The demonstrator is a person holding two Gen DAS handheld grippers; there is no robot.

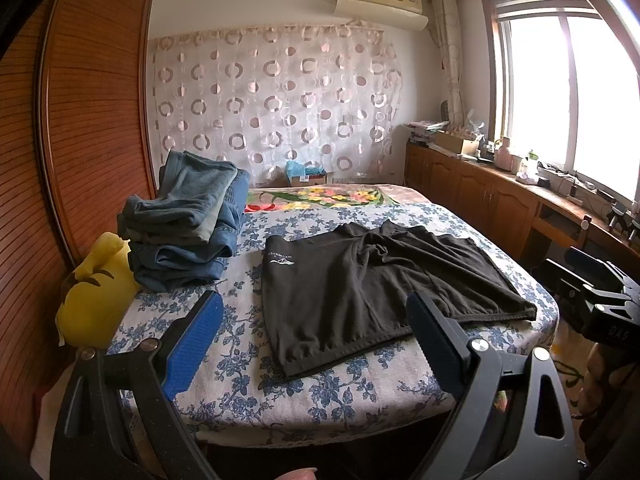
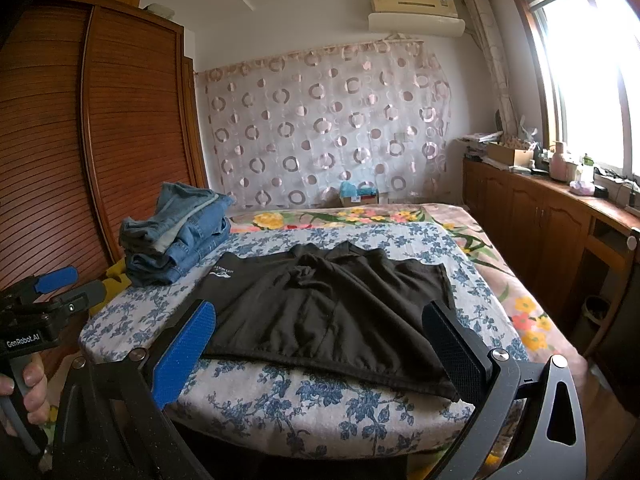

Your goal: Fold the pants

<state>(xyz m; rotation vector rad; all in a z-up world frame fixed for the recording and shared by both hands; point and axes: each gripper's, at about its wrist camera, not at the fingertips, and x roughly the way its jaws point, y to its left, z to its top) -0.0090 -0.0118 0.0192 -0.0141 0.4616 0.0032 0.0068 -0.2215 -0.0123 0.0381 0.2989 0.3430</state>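
Note:
Black pants [image 1: 360, 280] with a small white logo lie spread on the blue-flowered bedcover [image 1: 280, 384]; they also show in the right wrist view [image 2: 328, 312]. My left gripper [image 1: 316, 312] is open and empty, held above the near edge of the bed, short of the pants' hem. My right gripper [image 2: 320, 320] is open and empty, held above the near hem on the right side. The left gripper also shows at the left edge of the right wrist view [image 2: 52, 292].
A stack of folded jeans [image 1: 188, 224] sits at the bed's left, beside a yellow plush toy [image 1: 96, 288]. A wooden wardrobe [image 1: 80, 120] stands left. A cabinet [image 1: 500, 196] with clutter runs under the window at right. A flowered blanket [image 1: 328, 196] lies beyond.

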